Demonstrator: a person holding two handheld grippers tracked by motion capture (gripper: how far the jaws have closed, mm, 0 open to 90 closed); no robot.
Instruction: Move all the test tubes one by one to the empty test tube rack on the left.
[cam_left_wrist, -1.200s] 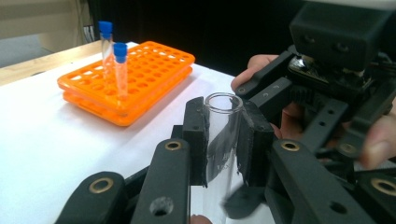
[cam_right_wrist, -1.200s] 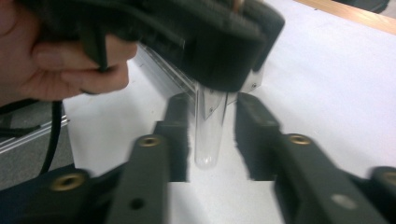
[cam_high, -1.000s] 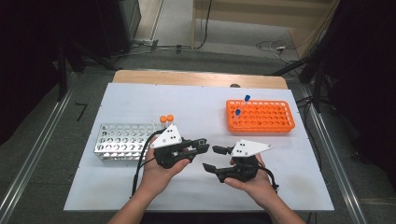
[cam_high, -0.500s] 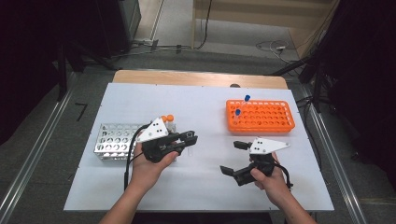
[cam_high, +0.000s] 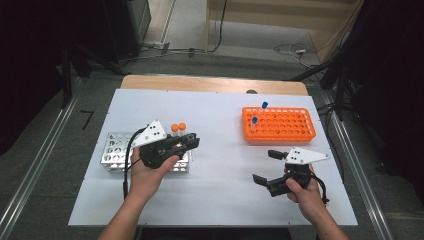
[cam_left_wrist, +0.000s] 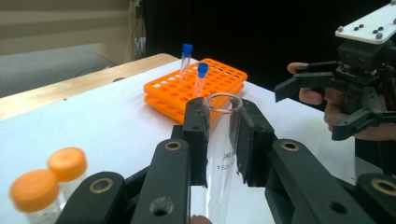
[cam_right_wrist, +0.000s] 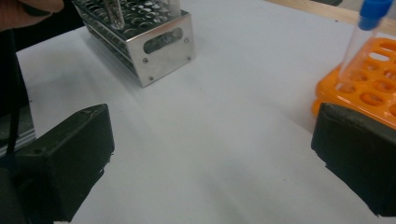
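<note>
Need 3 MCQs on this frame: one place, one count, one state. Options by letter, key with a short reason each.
1. Where does the orange rack sit on the table, seen from the high view?
A. far right part
B. near left corner
C. dead centre

2. How many blue-capped tubes stand in the orange rack?
A. none
B. two
C. five

3. What is the state of the left tool?
A. wide open, nothing in it
B. shut on an orange cap
C. shut on a clear uncapped tube

Key:
1 A: the high view shows it right of the middle, toward the far edge.
2 B: two blue caps rise from it in the left gripper view.
3 C: its pads press both sides of the open-mouthed glass tube, while the right tool stands open and empty.
</note>
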